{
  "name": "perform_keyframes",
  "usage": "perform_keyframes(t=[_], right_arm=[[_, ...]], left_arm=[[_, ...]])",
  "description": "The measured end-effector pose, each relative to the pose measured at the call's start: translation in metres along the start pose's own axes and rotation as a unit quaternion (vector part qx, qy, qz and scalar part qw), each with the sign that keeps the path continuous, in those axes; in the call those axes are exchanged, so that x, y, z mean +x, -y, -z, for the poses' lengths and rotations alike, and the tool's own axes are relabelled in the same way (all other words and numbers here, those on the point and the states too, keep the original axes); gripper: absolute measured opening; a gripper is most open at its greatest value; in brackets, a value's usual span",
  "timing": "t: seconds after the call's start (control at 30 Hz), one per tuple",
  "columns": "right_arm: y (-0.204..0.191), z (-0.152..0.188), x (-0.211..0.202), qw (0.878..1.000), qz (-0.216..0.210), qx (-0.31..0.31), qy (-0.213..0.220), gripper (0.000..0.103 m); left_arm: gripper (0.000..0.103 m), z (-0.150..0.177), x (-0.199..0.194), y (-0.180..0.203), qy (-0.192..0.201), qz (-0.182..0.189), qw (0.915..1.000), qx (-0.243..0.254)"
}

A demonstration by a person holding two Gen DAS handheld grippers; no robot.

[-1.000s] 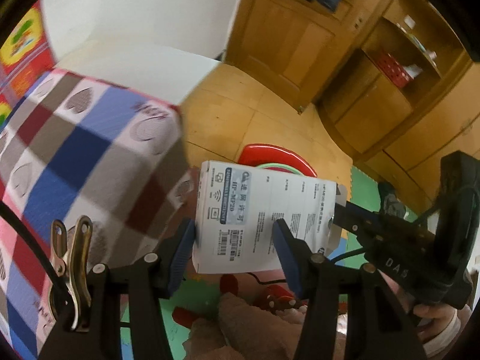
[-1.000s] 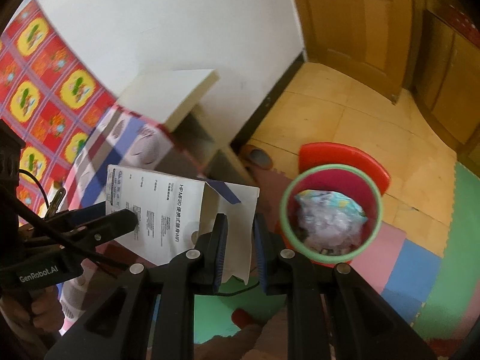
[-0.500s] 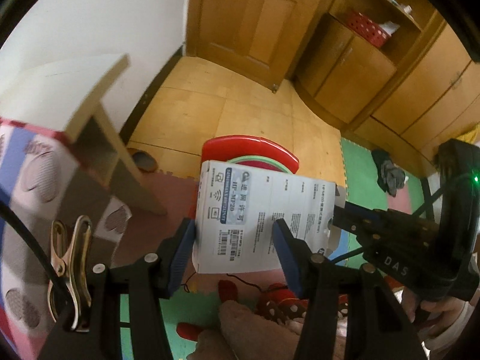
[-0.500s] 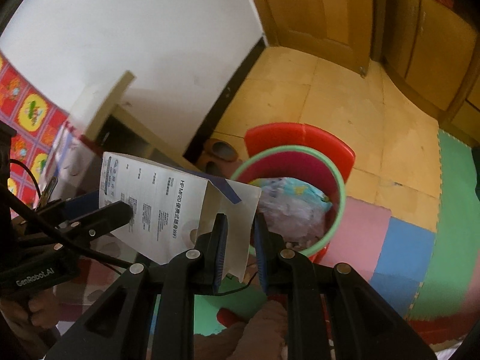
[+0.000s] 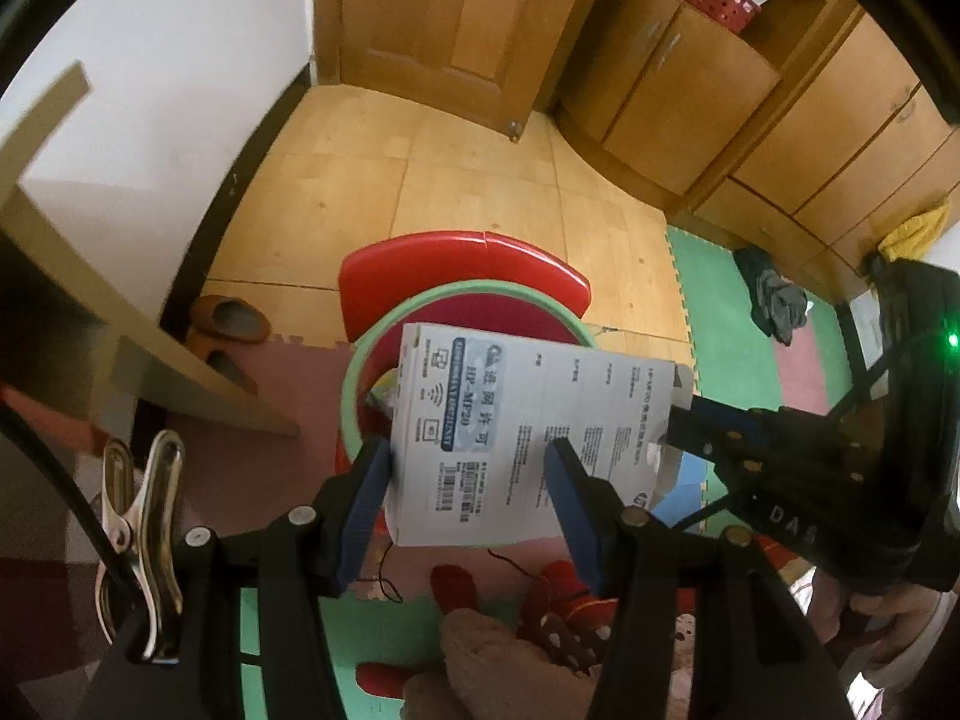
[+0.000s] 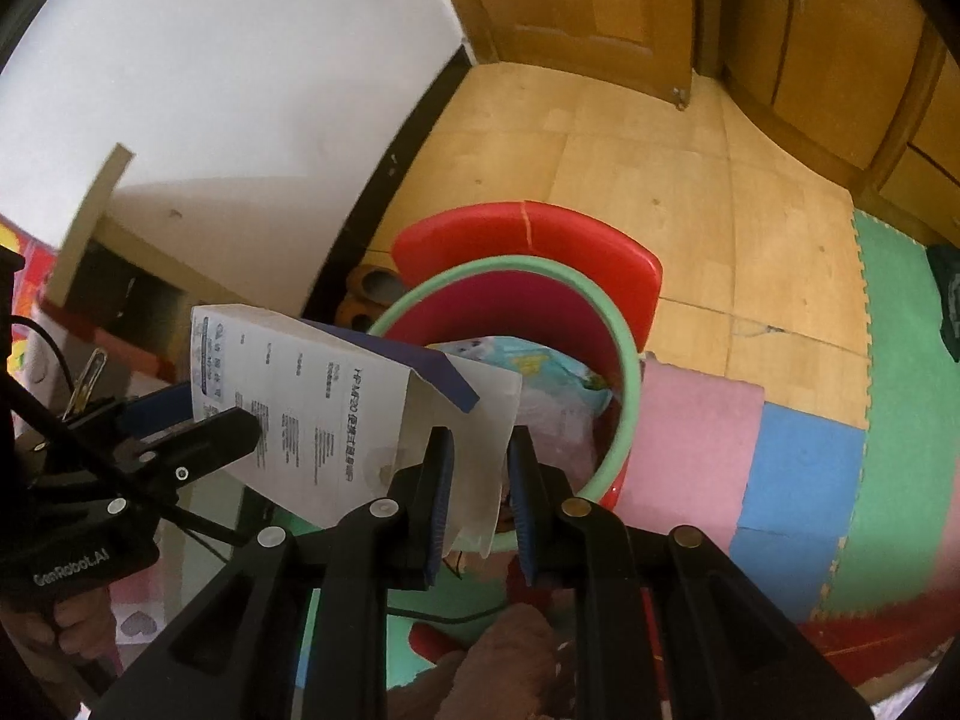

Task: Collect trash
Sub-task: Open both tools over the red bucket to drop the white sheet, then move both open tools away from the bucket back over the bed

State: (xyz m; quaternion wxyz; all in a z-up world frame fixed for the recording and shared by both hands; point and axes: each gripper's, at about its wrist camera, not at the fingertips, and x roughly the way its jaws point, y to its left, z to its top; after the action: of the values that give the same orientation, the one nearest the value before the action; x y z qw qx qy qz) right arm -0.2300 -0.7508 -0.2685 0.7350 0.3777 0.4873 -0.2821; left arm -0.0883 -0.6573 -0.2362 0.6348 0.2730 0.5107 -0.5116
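Above bin (image 6: 624,420), box (image 5: 528,438) between both hand-held grippers.

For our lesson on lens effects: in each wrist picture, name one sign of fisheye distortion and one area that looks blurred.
Left wrist view: the cabinet fronts bow and black corners frame the circular image; the desk edge at left is smeared. Right wrist view: the black skirting curves; the bottom right corner past the foam mats is soft, while the white box print stays readable.

White box (image 5: 528,438) – blue label; red bin (image 6: 540,312) – green rim; multicoloured mats (image 6: 798,480)
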Motion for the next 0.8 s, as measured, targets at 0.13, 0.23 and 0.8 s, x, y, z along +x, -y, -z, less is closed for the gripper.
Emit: perform_keyframes(t=[0.13,0.23,0.8], right_arm=[[0.007,-0.004,0.012,1.000,0.004,0.005,-0.004,0.021],[0.011,-0.007,0.017,1.000,0.007,0.010,-0.009,0.021],[0.009,-0.010,0.014,1.000,-0.002,0.005,-0.010,0.021]], left_arm=[[0.056,-0.009,0.022,-0.001,-0.016,0.002,0.9999,0.001],[0.056,-0.011,0.034,-0.003,-0.024,0.001,0.9997,0.000],[0.056,-0.021,0.044,-0.002,-0.038,0.002,0.9992,-0.011]])
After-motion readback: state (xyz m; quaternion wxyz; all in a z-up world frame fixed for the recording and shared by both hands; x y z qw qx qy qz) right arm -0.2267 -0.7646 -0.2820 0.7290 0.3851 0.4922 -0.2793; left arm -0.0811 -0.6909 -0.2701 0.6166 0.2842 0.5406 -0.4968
